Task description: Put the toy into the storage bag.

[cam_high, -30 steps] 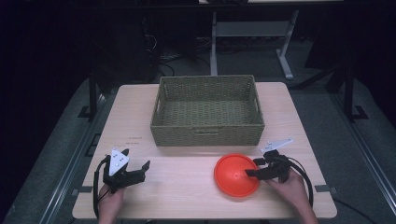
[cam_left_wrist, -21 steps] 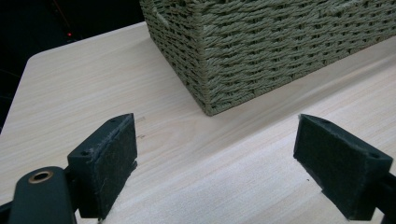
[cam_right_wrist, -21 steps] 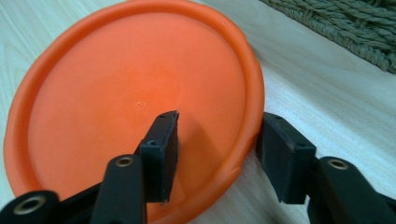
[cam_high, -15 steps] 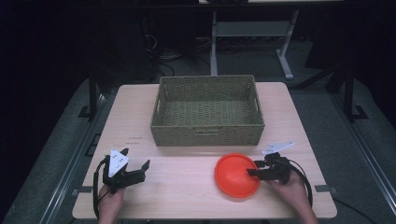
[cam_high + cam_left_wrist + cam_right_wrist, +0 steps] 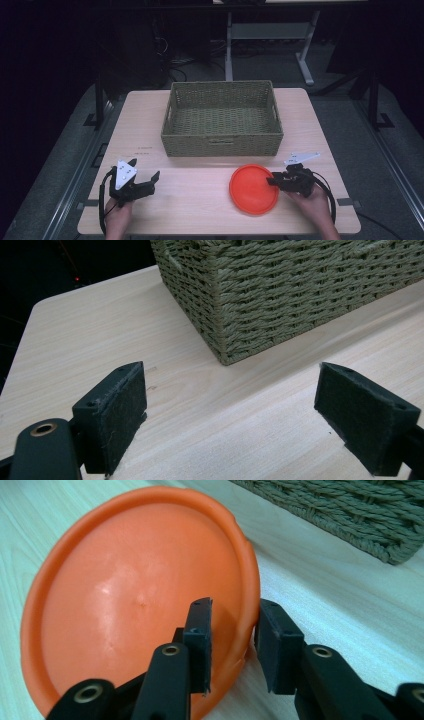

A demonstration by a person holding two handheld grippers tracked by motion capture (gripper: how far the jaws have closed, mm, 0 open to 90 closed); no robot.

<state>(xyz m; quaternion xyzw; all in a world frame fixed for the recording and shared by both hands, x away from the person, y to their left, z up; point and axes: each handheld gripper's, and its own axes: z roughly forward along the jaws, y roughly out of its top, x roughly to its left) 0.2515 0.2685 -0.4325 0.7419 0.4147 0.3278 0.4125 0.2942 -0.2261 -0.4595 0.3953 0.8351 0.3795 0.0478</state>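
The orange plate (image 5: 253, 189) lies on the near right part of the table (image 5: 200, 200), just in front of the woven basket's (image 5: 222, 119) near right corner. The right tongs (image 5: 273, 180) straddle the plate's right rim: in the right gripper view one pad sits inside the plate (image 5: 140, 600) and the other outside, narrowly parted around the rim, though whether they press it cannot be told. The basket stands just beyond the plate, with a strip of bare table between them. Well apart, at the near left, the left tongs (image 5: 145, 176) rest low over the table, spread wide with nothing between the pads, facing the basket's (image 5: 280, 290) near left corner.
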